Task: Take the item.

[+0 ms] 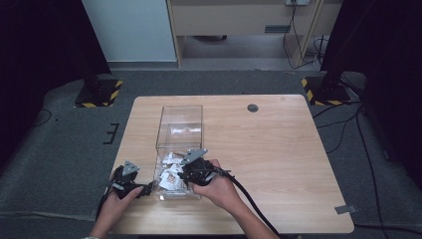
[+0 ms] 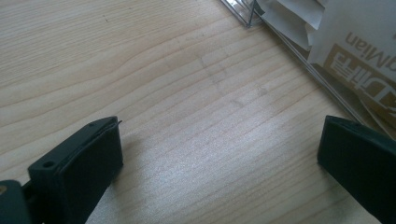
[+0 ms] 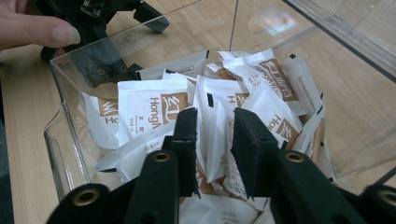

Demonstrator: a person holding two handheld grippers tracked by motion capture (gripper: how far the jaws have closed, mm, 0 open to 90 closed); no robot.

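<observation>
right claw view: sachet (image 3: 215, 135) stands upright between the right claw (image 3: 214, 122) jaws, jaws narrow and closing in, contact unclear, not lifted yet. it sits in the sachet pile inside the clear box (image 3: 70, 74) on the worktop (image 1: 278, 149). left claw (image 2: 219, 154) is wide, empty, beside the box. pick barely started; pulling out remains.

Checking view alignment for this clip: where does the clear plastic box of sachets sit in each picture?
High view: the clear plastic box stands left of the table's centre, its near end between the two hands.
Left gripper view: its wall crosses the upper right corner.
Right gripper view: its rim frames the picture around the jaws.
Shared landmark: the white and brown sachets heaped inside.
</observation>
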